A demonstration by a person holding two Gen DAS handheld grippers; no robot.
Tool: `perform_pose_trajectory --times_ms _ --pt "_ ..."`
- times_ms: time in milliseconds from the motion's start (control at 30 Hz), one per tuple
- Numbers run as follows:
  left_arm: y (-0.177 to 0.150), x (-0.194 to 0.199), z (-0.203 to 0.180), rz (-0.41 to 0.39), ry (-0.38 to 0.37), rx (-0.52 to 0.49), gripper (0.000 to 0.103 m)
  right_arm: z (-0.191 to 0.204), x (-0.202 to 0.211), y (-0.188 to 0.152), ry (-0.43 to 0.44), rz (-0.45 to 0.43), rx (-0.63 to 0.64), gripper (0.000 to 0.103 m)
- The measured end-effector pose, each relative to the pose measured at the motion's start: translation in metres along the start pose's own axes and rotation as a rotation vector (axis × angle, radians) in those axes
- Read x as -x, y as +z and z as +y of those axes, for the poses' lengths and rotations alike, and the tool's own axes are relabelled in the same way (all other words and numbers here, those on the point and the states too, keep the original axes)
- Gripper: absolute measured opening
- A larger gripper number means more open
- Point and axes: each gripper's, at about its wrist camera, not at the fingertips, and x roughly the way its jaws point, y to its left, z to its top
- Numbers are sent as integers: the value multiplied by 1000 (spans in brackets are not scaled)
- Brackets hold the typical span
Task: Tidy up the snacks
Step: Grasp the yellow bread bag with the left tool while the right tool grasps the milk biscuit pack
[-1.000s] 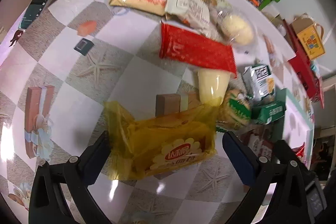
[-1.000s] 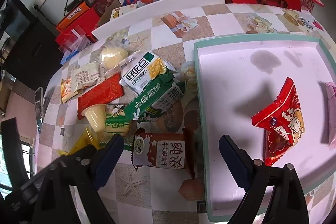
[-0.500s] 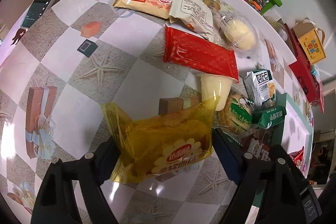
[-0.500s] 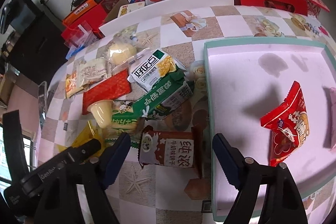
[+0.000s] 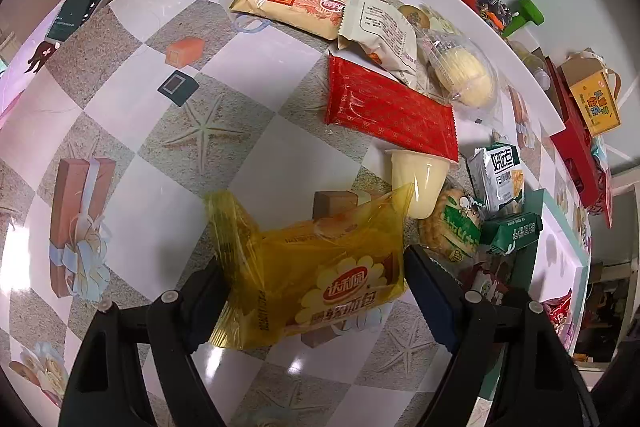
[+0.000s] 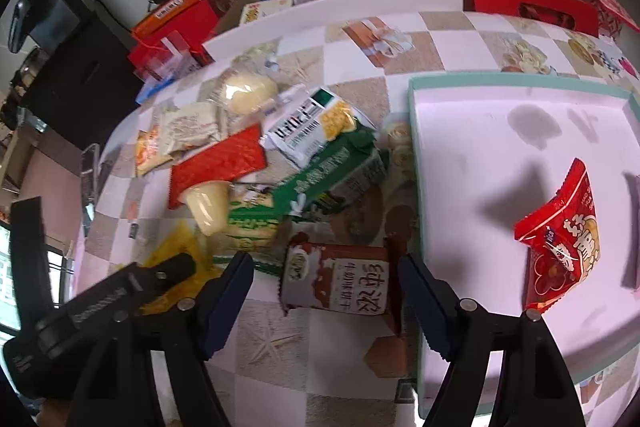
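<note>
Left wrist view: the left gripper (image 5: 316, 287) has its fingers closed on both sides of the yellow bag (image 5: 316, 267), pressing it; the bag lies on the bench (image 5: 260, 67), at 6 o'clock of the snack pile.
Right gripper (image 6: 324, 291): fingers wide apart, holding nothing, around the brown pack (image 6: 340, 279) without touching it.
Tray (image 6: 412, 131): at 3 o'clock of the pile; a red bag (image 6: 560, 239) lies inside.
Advice: I think the yellow bag is soft, so squeeze gently, lift straight up, and avoid the cup (image 5: 416, 183).
</note>
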Motion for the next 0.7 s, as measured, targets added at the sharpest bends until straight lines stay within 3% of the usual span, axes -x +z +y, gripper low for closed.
perform_pose_trajectory --times_ms 233,400,700 --pt "0 -1 -1 0 0 4 85 1 -6 -1 -28 7 28 75" --pt "0 -1 -2 0 2 6 85 5 -11 -3 0 31 35 75" --pt "1 -1 3 -4 9 18 85 19 -20 -7 -69 44 114 77"
